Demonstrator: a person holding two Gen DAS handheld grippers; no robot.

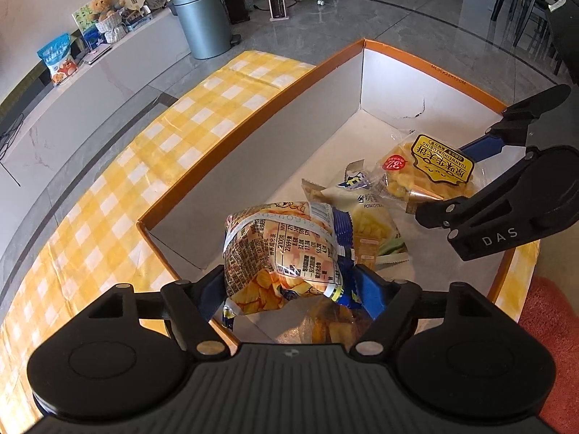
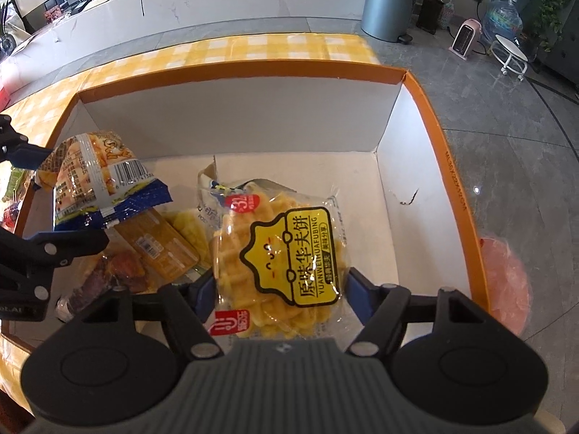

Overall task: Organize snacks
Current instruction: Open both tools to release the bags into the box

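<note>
An orange-rimmed cardboard box (image 1: 253,108) with white inner walls stands on a yellow checked tablecloth; it also shows in the right wrist view (image 2: 427,115). My left gripper (image 1: 289,289) is shut on an orange chip bag (image 1: 278,249) and holds it over the box's near end; that bag shows at the left of the right wrist view (image 2: 94,177). My right gripper (image 2: 280,293) is shut on a clear waffle pack with a yellow label (image 2: 286,253), held inside the box; it shows in the left wrist view (image 1: 430,170). A potato-stick packet (image 1: 369,220) lies on the box floor.
More snack packets (image 2: 126,271) lie in the box below the left gripper. A grey bin (image 1: 202,21), a low white counter (image 1: 90,83) and a pink heater (image 1: 280,1) stand on the floor beyond the table. An orange-pink thing (image 2: 506,282) lies right of the box.
</note>
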